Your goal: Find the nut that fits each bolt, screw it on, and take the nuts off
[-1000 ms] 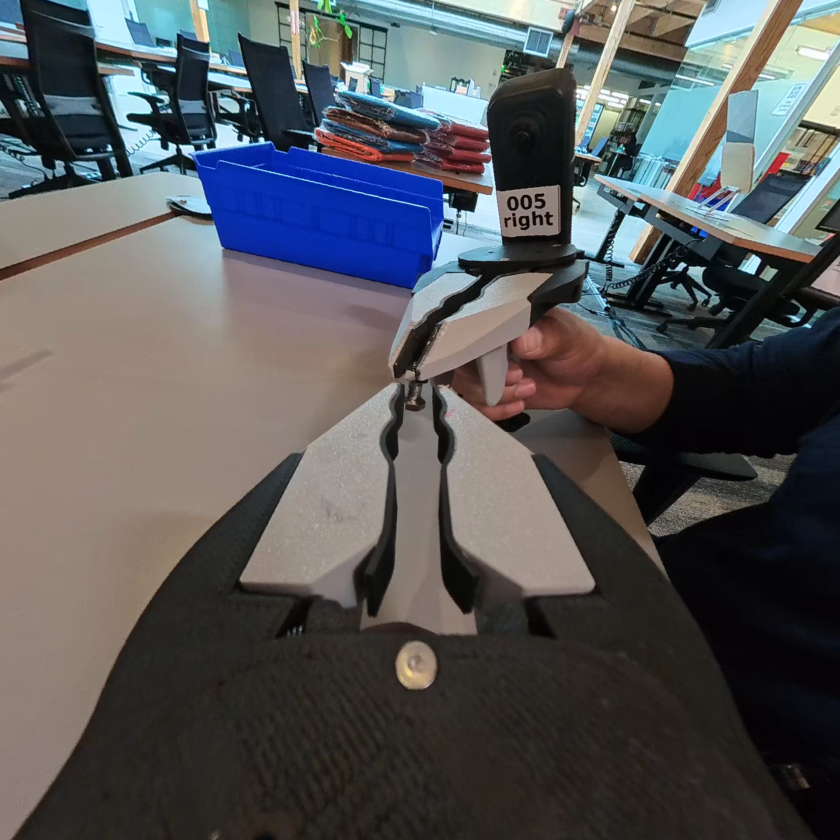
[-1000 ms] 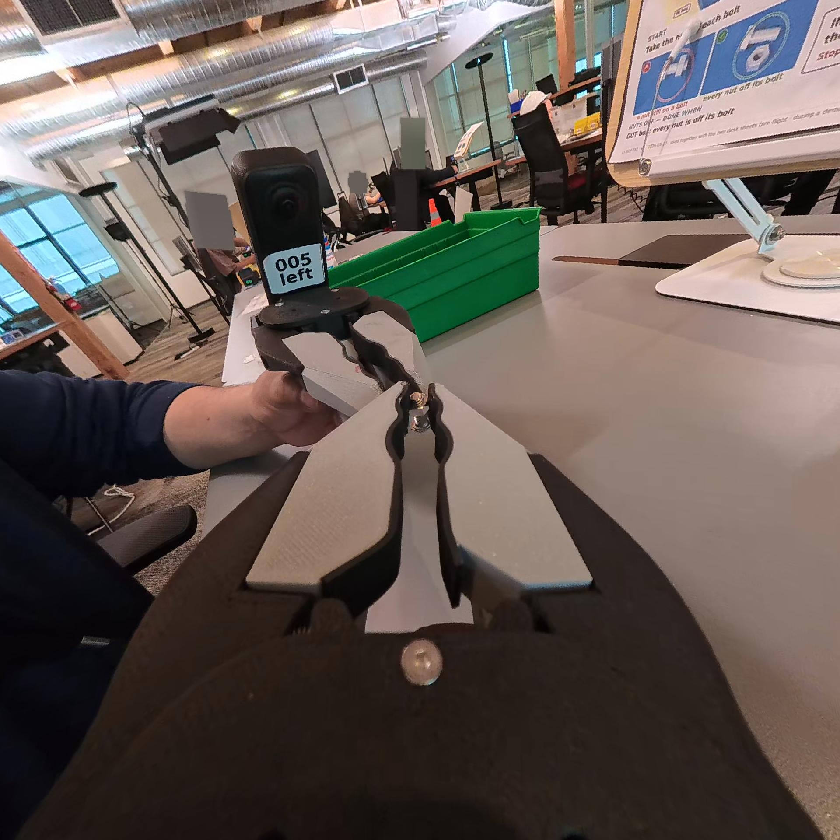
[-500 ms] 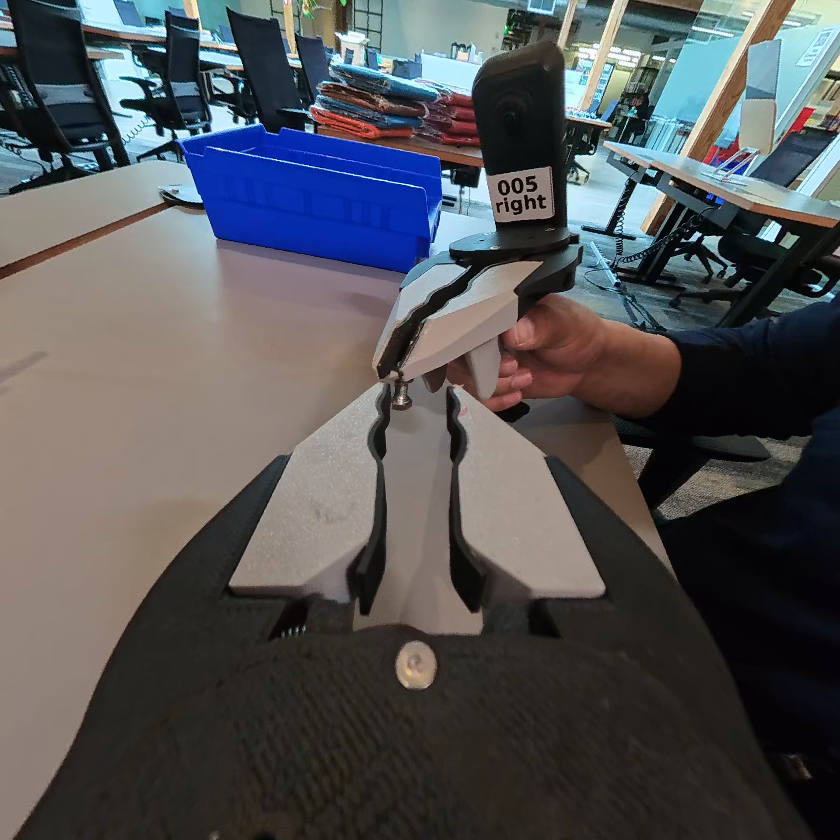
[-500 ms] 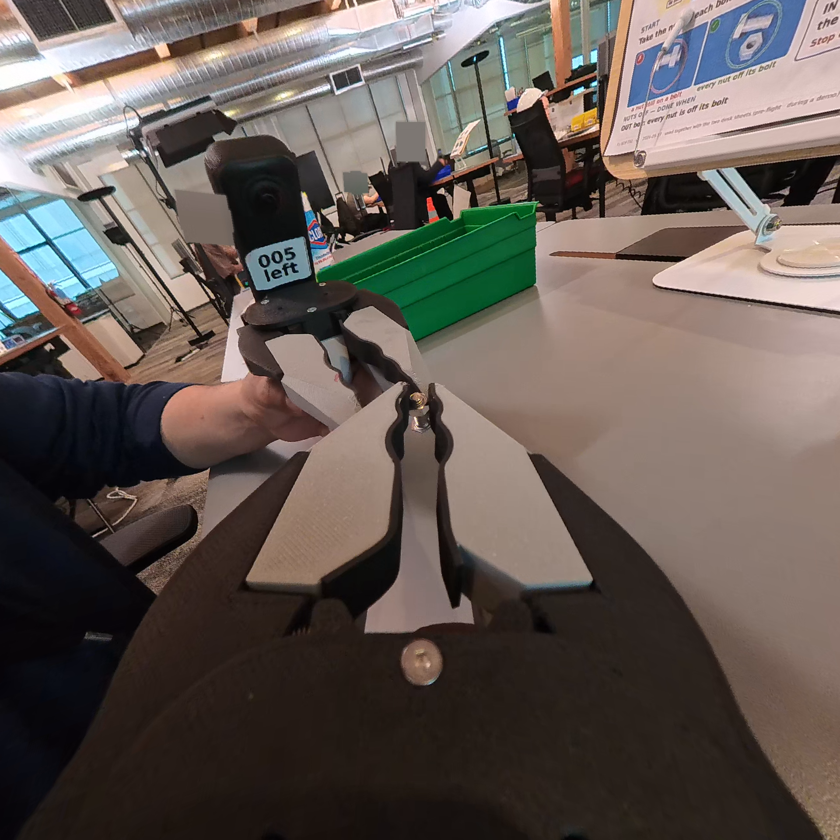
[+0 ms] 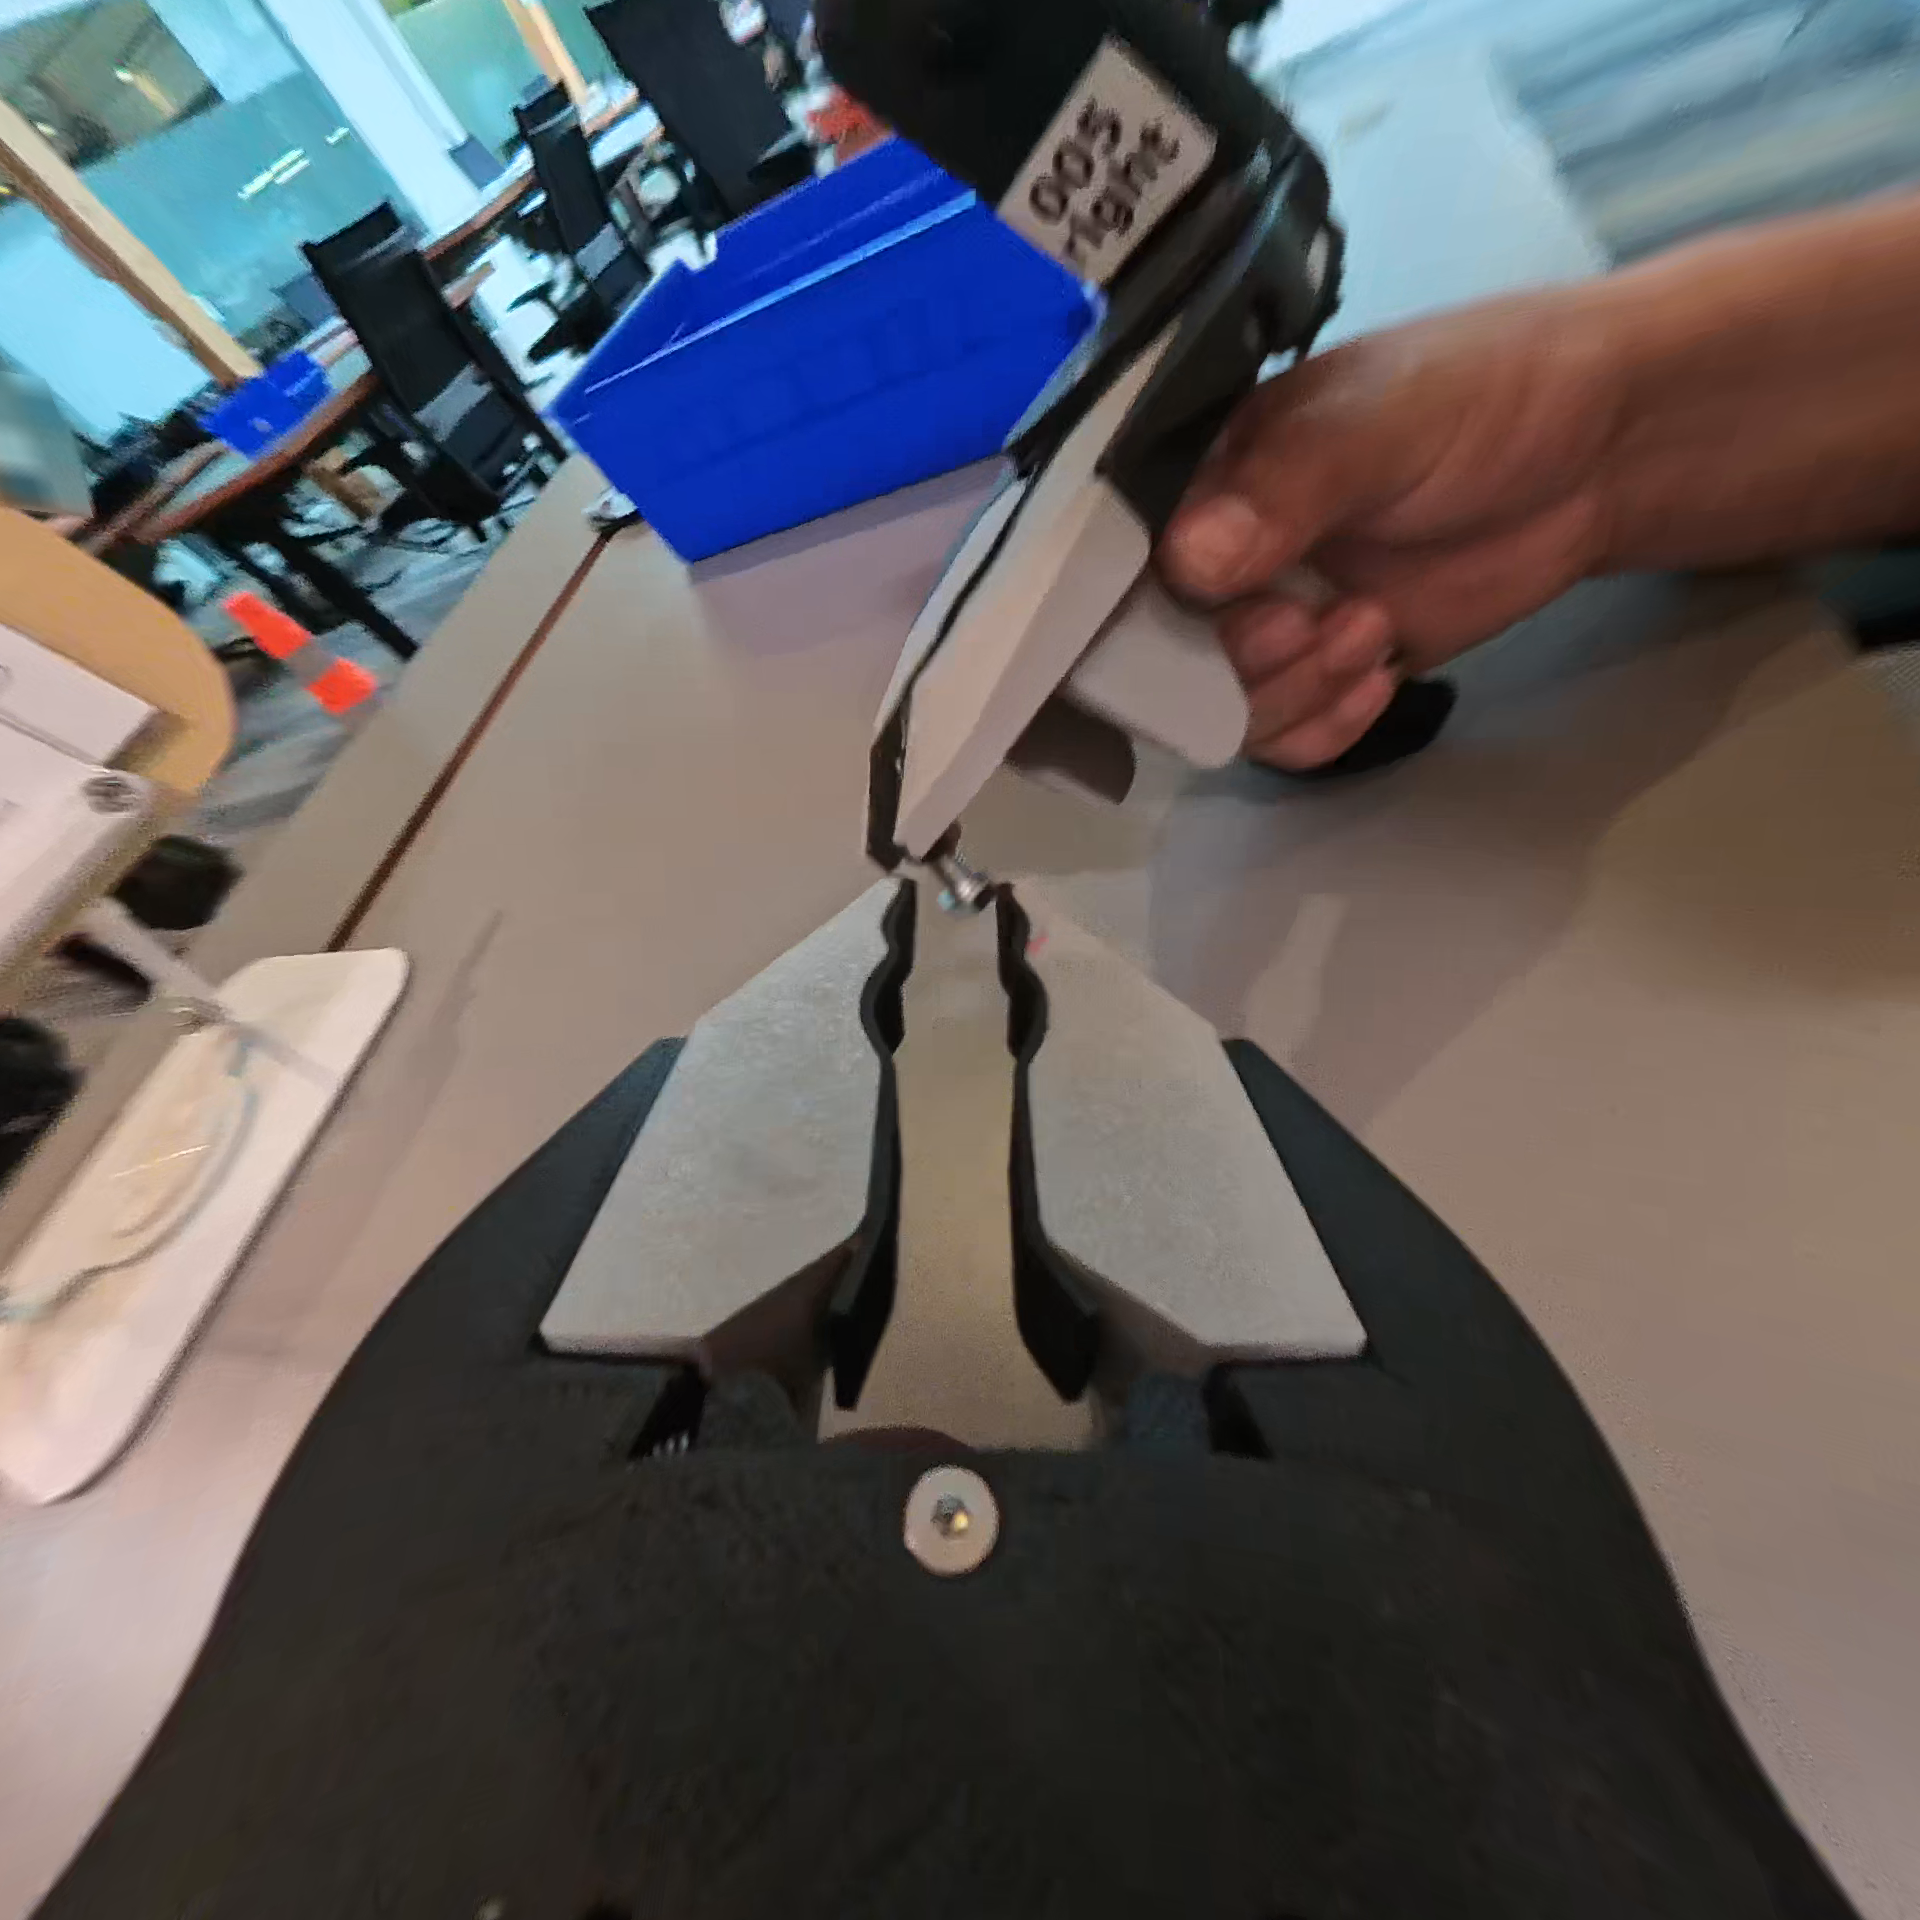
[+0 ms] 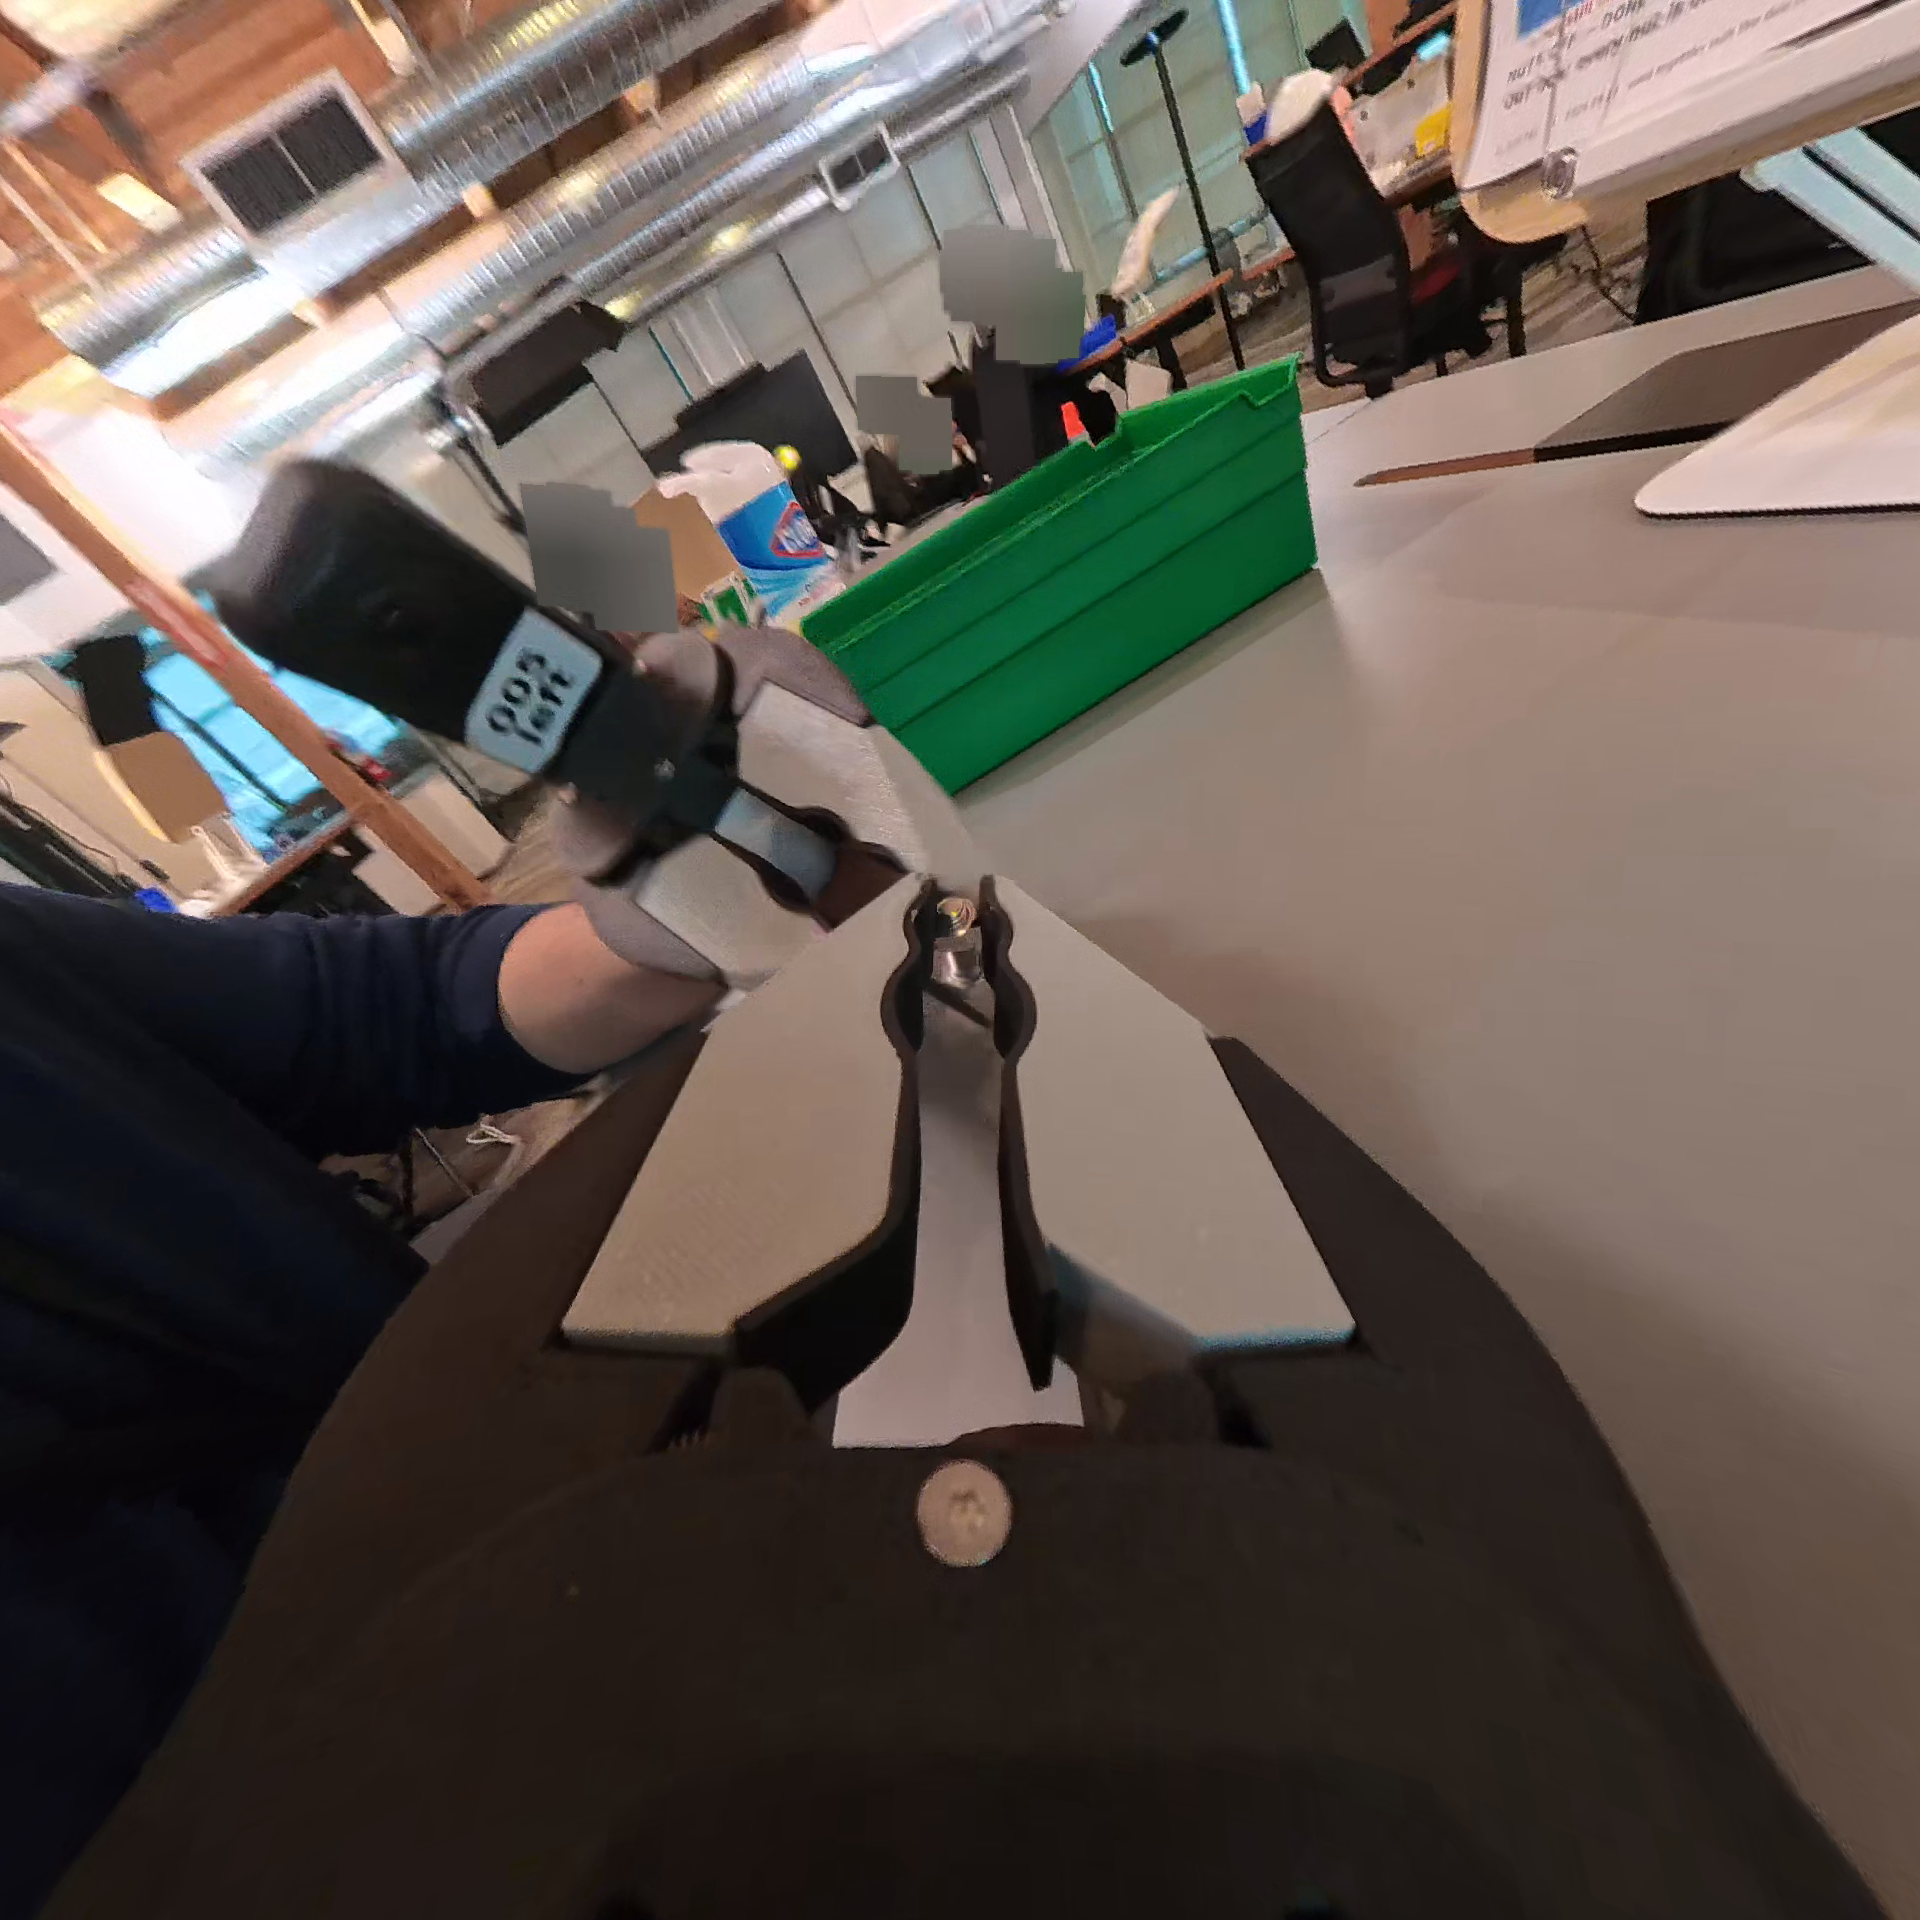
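Open-plan office: desks (image 5: 343, 416); black chairs (image 6: 1351, 260); exposed ducts (image 6: 582, 177)

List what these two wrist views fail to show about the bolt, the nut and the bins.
- Bolt: in the right wrist view the right gripper is shut on it; its pads hide the sides.
- Nut: left wrist view, small and motion-blurred; thread engagement unreadable, and contact with the left gripper unclear.
- Blue bin: wall hides contents; right gripper covers a corner.
- Green bin: contents hidden by its wall.
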The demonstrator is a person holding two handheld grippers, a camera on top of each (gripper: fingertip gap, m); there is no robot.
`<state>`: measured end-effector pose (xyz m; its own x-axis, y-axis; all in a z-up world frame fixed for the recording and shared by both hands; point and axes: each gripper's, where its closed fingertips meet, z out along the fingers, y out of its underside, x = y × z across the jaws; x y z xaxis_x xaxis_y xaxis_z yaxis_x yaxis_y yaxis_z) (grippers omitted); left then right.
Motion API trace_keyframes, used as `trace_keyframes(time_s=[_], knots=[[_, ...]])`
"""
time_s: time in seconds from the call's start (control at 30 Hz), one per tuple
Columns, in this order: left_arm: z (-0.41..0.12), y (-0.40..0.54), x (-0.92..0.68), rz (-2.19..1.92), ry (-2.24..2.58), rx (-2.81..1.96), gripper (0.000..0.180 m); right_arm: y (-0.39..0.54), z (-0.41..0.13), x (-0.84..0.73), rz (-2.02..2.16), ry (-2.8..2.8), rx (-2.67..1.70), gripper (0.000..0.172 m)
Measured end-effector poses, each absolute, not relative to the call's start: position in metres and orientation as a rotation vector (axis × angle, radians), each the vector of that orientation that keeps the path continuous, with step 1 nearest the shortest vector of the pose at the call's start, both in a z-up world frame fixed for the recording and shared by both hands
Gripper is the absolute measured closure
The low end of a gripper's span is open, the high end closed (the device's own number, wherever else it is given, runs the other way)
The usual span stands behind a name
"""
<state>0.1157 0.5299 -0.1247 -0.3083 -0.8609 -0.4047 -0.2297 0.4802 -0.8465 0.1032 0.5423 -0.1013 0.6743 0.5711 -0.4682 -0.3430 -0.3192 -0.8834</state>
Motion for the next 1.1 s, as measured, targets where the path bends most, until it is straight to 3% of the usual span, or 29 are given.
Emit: trace_keyframes(time_s=[0.07,0.13,0.2,0.33,0.63,1.1], knots=[[-0.135,0.536,0.118,-0.712,1.83,-0.902,0.153,0.541,-0.094,0.102,0.976,-0.173,-1.616,0.167],[-0.143,0.532,0.12,-0.697,1.856,-0.896,0.159,0.544,-0.099,0.104,0.944,-0.169,-1.645,0.167],[-0.145,0.526,0.12,-0.744,1.869,-0.896,0.176,0.542,-0.097,0.103,0.919,-0.19,-1.639,0.167],[-0.146,0.523,0.12,-0.845,1.867,-0.969,0.161,0.541,-0.094,0.103,0.914,-0.198,-1.623,0.167],[-0.116,0.519,0.117,-1.477,1.685,-1.23,0.167,0.54,-0.091,0.106,0.745,-0.275,-1.619,0.167],[-0.109,0.514,0.115,-1.594,1.65,-1.252,0.171,0.536,-0.087,0.098,0.731,-0.314,-1.59,0.167]])
